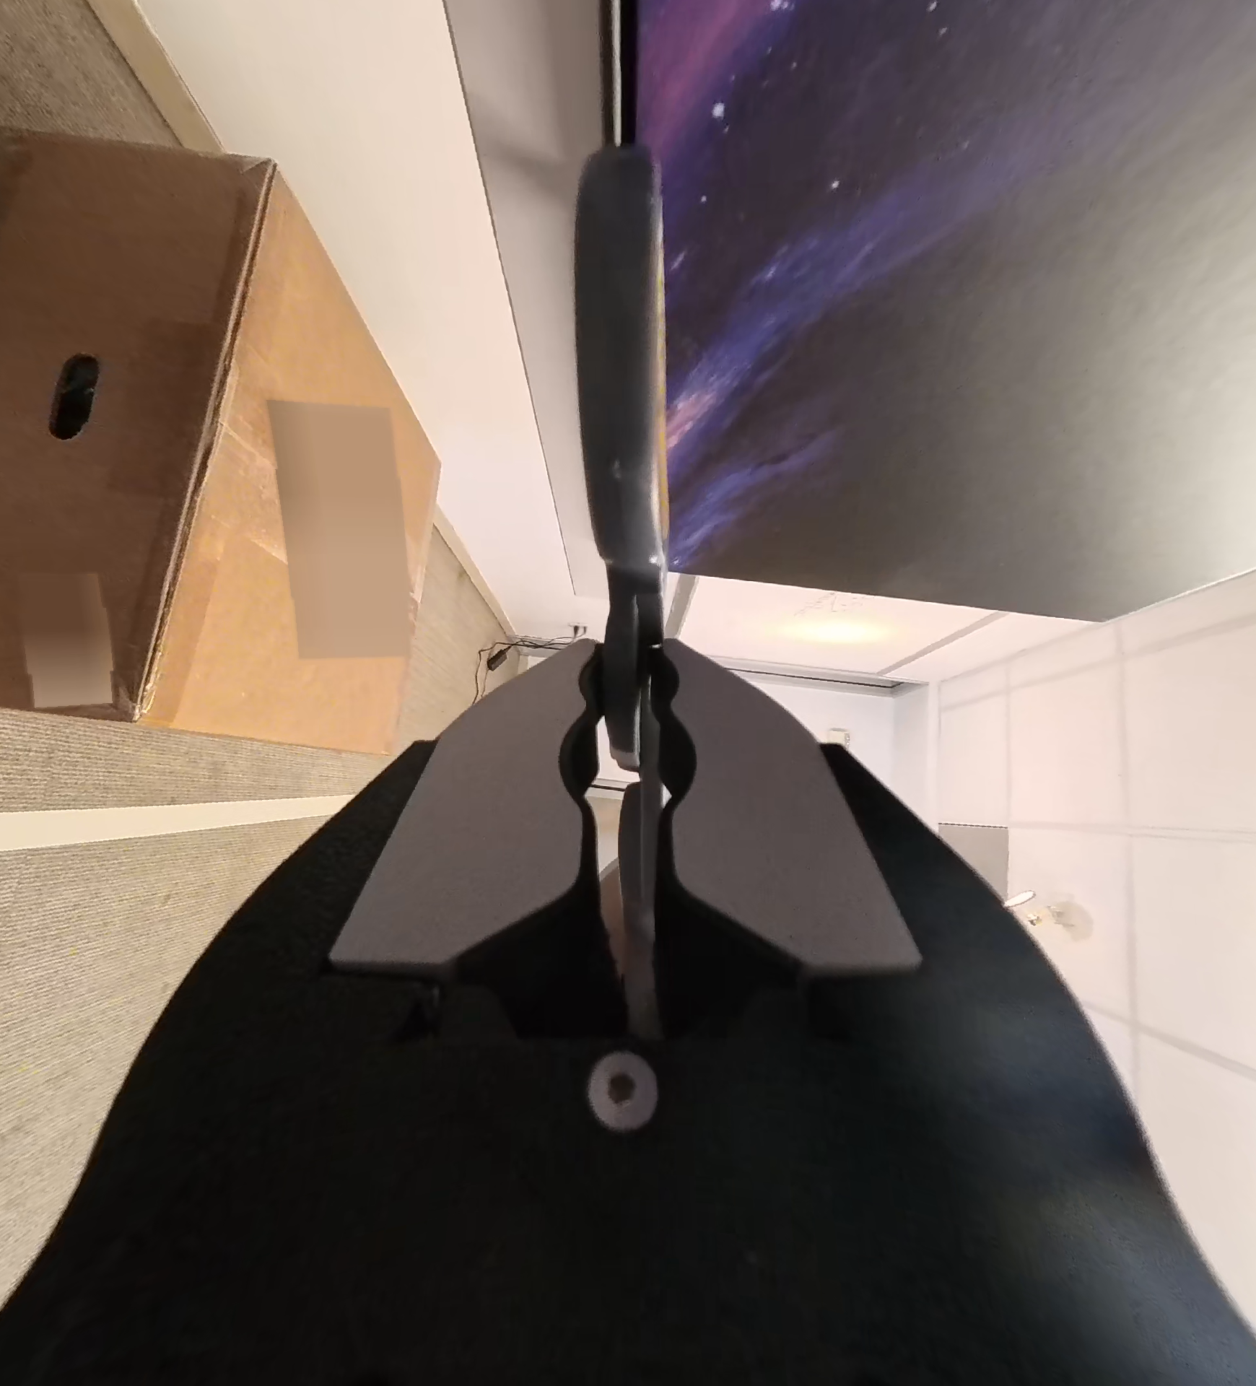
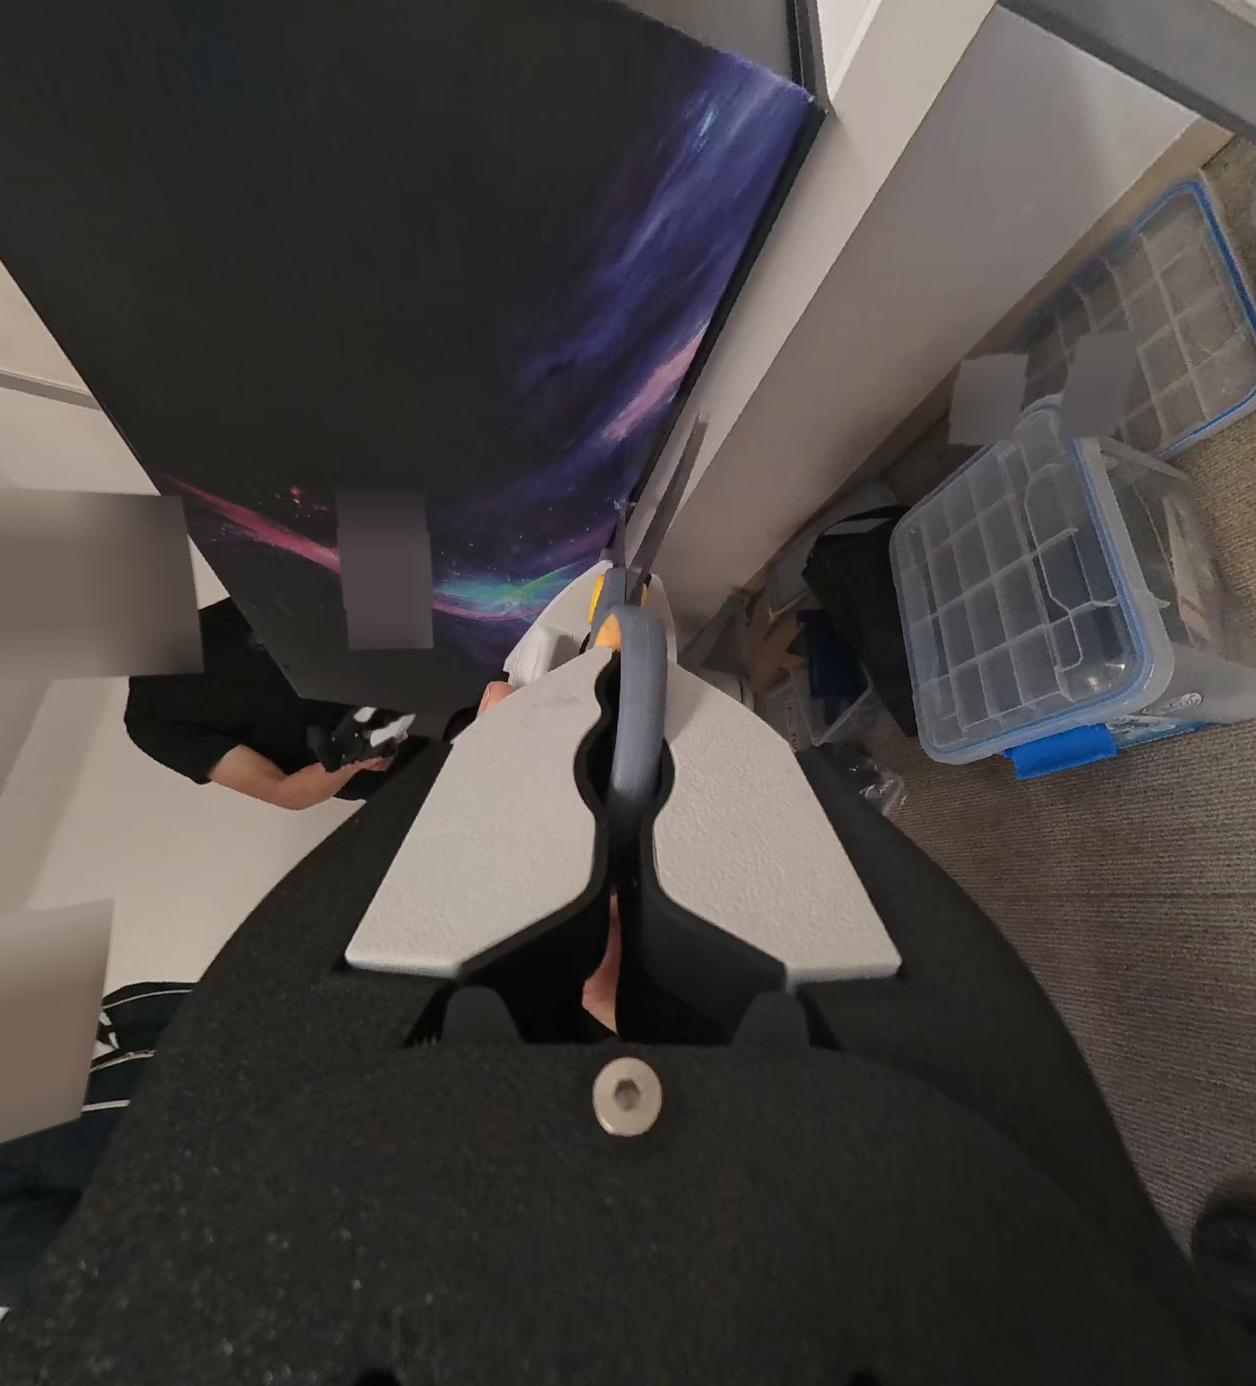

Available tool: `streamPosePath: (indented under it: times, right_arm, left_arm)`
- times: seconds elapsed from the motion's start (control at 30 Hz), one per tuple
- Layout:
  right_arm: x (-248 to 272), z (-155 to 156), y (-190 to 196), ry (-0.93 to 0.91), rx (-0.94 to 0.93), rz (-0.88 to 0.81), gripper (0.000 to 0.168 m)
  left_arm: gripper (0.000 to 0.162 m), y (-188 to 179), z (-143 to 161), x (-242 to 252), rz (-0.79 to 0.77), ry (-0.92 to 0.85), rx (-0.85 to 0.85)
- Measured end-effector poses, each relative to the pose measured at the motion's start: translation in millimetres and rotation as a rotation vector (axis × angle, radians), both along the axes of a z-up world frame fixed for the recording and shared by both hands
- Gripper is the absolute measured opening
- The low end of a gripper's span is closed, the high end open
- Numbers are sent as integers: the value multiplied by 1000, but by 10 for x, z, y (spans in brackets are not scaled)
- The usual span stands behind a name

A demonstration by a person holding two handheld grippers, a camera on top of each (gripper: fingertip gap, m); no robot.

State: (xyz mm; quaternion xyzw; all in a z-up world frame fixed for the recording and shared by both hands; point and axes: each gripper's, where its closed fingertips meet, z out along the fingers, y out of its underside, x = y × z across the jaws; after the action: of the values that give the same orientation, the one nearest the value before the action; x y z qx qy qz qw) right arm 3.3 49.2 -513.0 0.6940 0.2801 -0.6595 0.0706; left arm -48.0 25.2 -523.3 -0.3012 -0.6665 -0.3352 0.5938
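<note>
My left gripper (image 1: pixel 629 652) is shut on a thin dark tool with a long grey handle (image 1: pixel 619 360) that has a yellow edge. The handle points forward, next to a dark board with a purple galaxy print (image 1: pixel 985 262). My right gripper (image 2: pixel 640 667) is shut on the grey handle loop (image 2: pixel 640 720) of what looks like a pair of scissors with orange-yellow trim. Its dark blades (image 2: pixel 666 495) point forward along the edge of the galaxy board (image 2: pixel 385 262). A white finger of another gripper (image 2: pixel 554 641) shows just beyond my right fingertips.
A taped cardboard box (image 1: pixel 160 450) stands on grey carpet at the left. Two clear compartment boxes with blue rims (image 2: pixel 1045 600) (image 2: pixel 1172 315) sit on the carpet by a white wall (image 2: pixel 872 300). A person in black (image 2: pixel 235 720) holds a device at the left. A dark shoe (image 2: pixel 1255 1275) is at the bottom right. One gripper's finger ends stand about 6 cm off the other's.
</note>
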Motion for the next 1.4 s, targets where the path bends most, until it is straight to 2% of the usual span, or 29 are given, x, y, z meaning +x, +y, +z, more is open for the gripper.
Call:
streamPosePath:
  times: [0.9,1.4]
  right_arm:
    - [-92,-34,230,17,85,48,0]
    - [-52,-56,542,13,86,24,0]
  left_arm:
    - [10,186,-23,-42,-17,33,7]
    - [10,514,-32,3,-60,68,-22]
